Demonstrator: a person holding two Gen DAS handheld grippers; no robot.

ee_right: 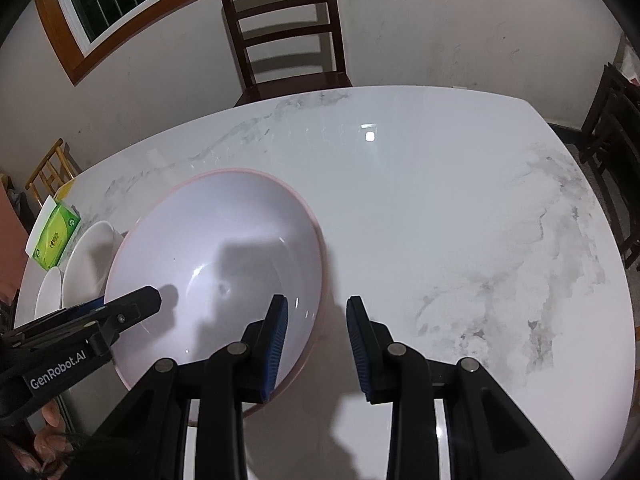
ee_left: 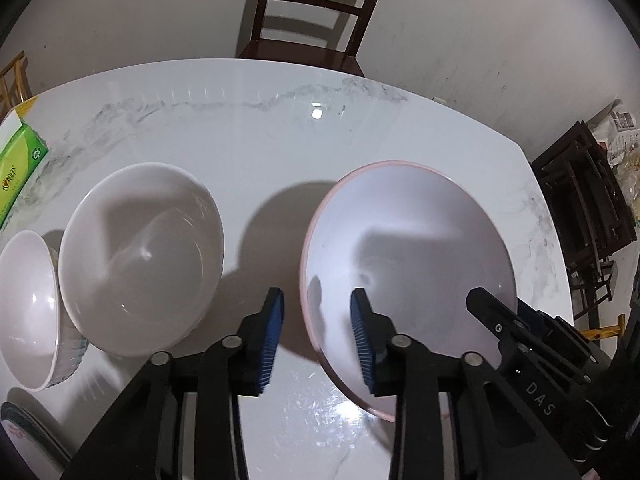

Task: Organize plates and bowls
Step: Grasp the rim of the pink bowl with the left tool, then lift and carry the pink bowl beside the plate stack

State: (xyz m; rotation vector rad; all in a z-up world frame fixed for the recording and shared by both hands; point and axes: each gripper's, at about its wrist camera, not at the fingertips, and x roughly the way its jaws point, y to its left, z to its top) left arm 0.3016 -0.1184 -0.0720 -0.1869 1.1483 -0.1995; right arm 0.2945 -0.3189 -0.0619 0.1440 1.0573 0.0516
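A large white bowl with a pink rim (ee_left: 408, 240) (ee_right: 224, 240) rests on the marble table (ee_left: 260, 128). My left gripper (ee_left: 317, 300) straddles its left rim. One blue pad is outside the bowl, the other inside, and neither visibly presses the wall. My right gripper (ee_right: 316, 304) straddles the opposite rim the same way, with a gap showing beside the outer pad. Each gripper's tip also shows in the other view, the right gripper (ee_left: 480, 300) and the left gripper (ee_right: 148, 296). A plain white bowl (ee_left: 140, 256) and a smaller bowl (ee_left: 28, 308) stand to the left.
A plate's edge (ee_left: 24, 428) peeks in at the bottom left. A green tissue box (ee_left: 16, 168) lies at the table's left end. A dark wooden chair (ee_left: 312, 12) stands behind the table, and dark furniture (ee_left: 584, 208) stands to the right.
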